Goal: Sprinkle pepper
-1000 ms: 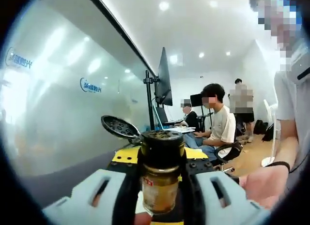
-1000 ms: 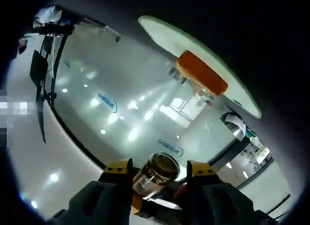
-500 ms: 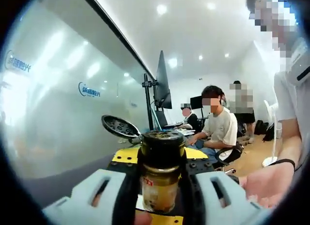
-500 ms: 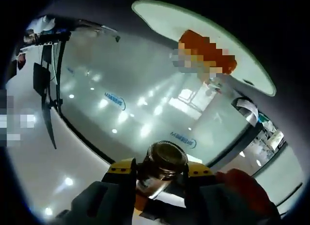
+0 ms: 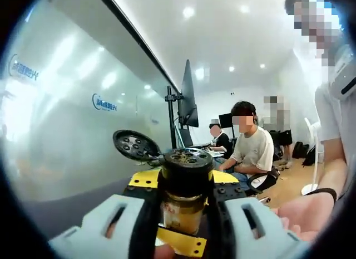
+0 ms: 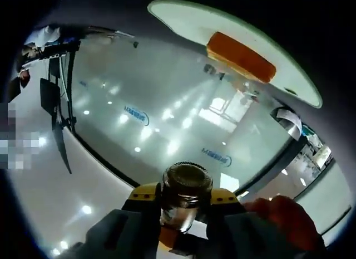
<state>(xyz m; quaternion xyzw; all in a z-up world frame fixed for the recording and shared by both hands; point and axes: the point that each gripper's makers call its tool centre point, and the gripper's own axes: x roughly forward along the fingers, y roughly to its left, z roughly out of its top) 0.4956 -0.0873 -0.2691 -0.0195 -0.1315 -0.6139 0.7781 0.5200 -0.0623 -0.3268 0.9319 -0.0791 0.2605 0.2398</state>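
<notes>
holding the pepper jar (image 5: pixel 185 200) upright, your left gripper (image 5: pixel 181 223) has both jaws pinched on its glass body; the black flip lid (image 5: pixel 136 145) stands open to the left of the perforated top. your right gripper (image 6: pixel 181 214) pinches the same jar (image 6: pixel 185 195) too, seen bottom-on, beneath an orange block (image 6: pixel 241 57) on a white plate (image 6: pixel 183 16).
</notes>
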